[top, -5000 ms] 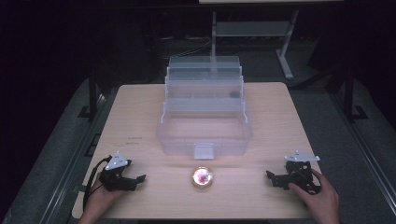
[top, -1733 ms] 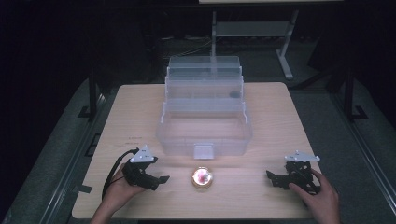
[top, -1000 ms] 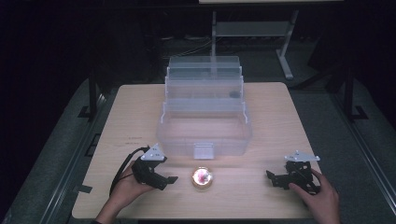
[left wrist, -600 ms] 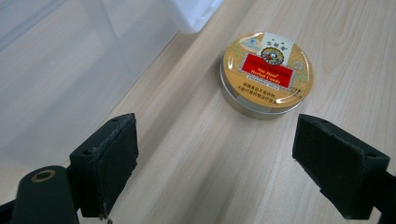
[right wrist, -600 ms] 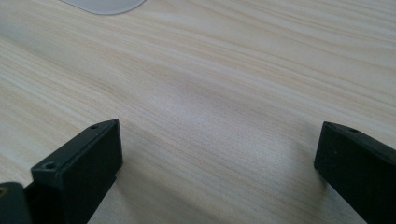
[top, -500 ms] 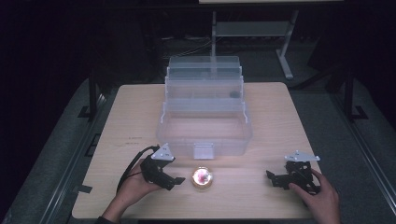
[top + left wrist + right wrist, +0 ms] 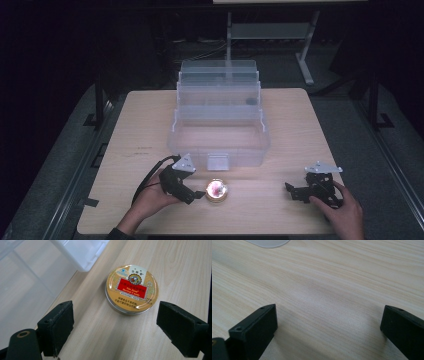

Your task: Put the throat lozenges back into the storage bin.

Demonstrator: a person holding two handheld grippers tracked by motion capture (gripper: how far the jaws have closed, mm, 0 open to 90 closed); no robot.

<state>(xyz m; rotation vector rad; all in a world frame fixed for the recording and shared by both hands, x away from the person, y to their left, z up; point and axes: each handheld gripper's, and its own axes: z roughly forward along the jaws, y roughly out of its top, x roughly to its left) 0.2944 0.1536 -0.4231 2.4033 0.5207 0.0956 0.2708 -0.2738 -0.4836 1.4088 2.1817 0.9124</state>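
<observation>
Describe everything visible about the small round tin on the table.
The tin is round, shallow and metal-looking, its gold lid closed, with a red label reading "Herbal Candy". It lies flat on the wooden table, just in front of the clear plastic box, not touching it. The left tongs are open just short of it, touching nothing.

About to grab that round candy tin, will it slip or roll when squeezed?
The tin looks like stiff metal, so it probably won't crush. Its glossy rim may slip between the left gripper's open pads. Lying flat on the table, it likely won't roll.
</observation>
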